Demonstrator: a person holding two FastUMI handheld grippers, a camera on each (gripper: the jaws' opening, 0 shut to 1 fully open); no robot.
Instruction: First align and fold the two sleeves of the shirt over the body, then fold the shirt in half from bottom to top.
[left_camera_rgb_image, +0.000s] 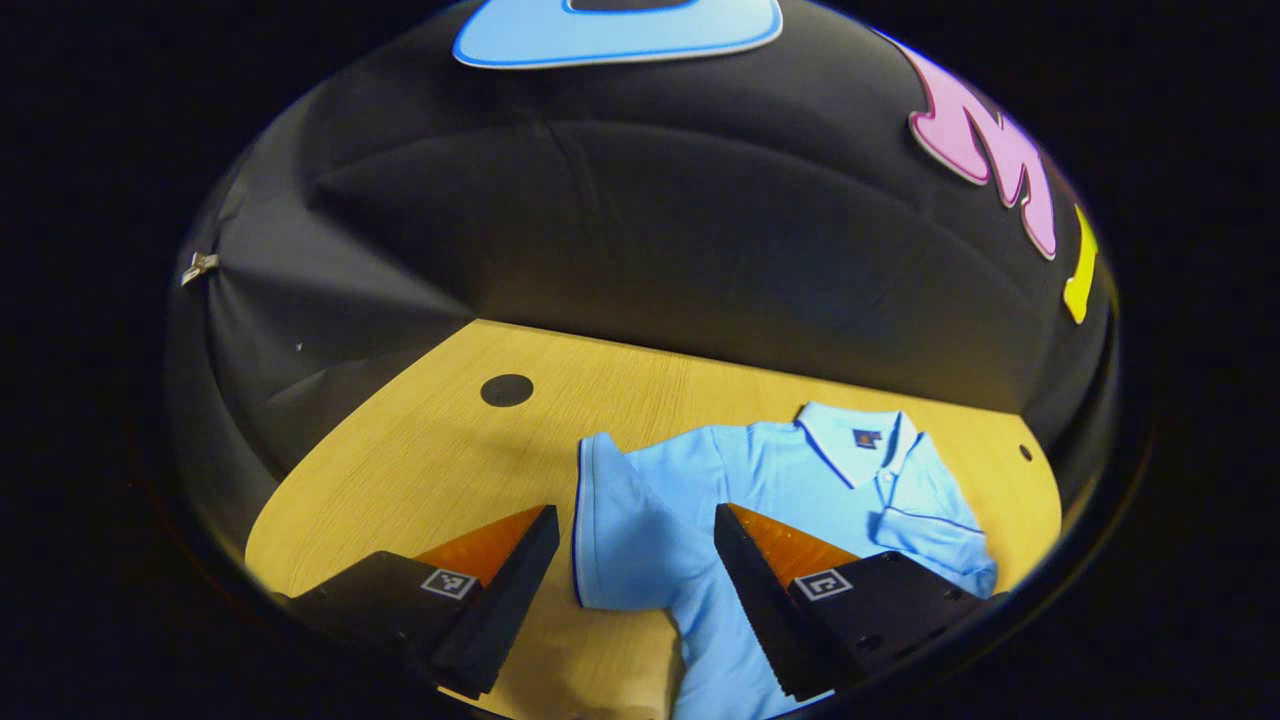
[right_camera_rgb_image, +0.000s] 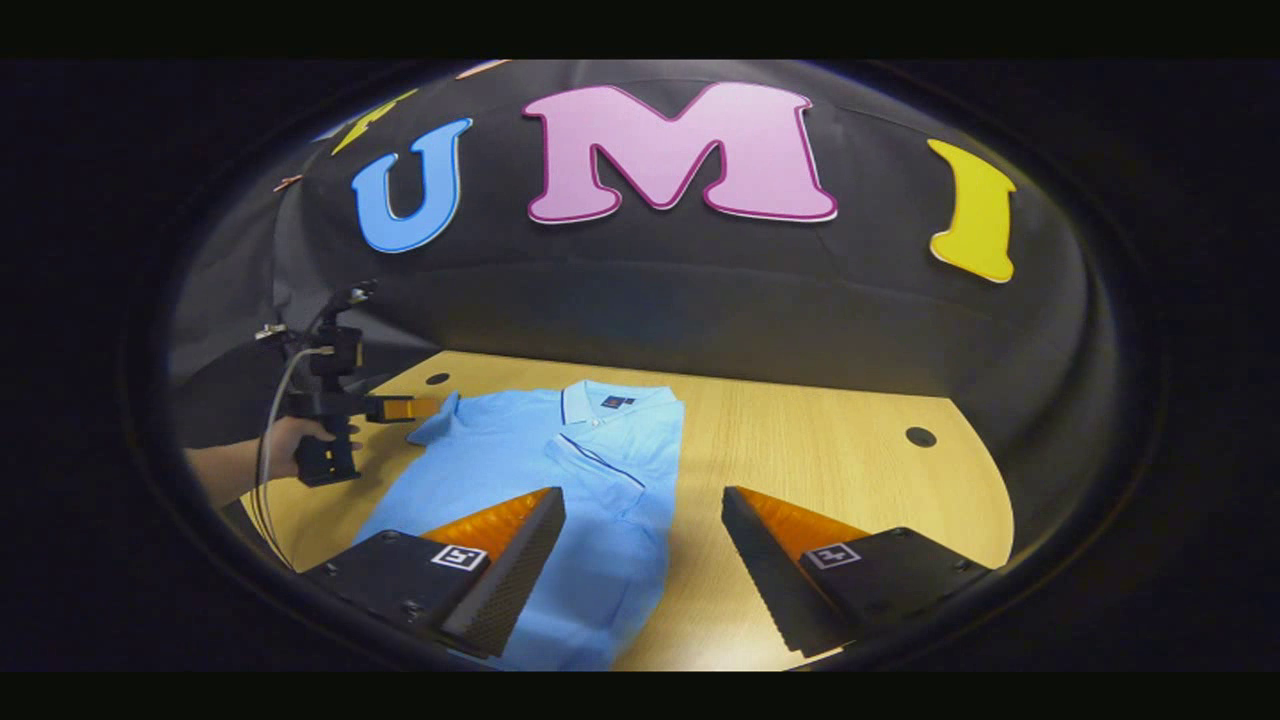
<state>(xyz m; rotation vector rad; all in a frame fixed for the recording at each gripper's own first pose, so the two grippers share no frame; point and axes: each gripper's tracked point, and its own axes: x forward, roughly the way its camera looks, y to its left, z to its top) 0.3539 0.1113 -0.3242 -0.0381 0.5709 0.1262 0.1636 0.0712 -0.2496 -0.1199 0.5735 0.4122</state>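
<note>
A light blue polo shirt (left_camera_rgb_image: 760, 470) lies flat on the wooden table (left_camera_rgb_image: 420, 470), collar toward the wall. In the left gripper view one sleeve (left_camera_rgb_image: 620, 550) lies spread outward, and my left gripper (left_camera_rgb_image: 634, 512) hovers open just above it, a finger on each side. The other sleeve (left_camera_rgb_image: 930, 510) is folded over the body. In the right gripper view the shirt (right_camera_rgb_image: 500, 460) shows the folded sleeve (right_camera_rgb_image: 600, 470) across its chest. My right gripper (right_camera_rgb_image: 641, 495) is open above the shirt's near side edge. A hand holds the left gripper (right_camera_rgb_image: 420, 408) at the spread sleeve (right_camera_rgb_image: 437, 420).
The table has round dark holes (left_camera_rgb_image: 506, 390) (right_camera_rgb_image: 920, 437) near its back corners. The black cloth wall (right_camera_rgb_image: 700, 320) rises right behind the table's far edge. Bare wood (right_camera_rgb_image: 820, 450) lies beside the shirt in the right gripper view.
</note>
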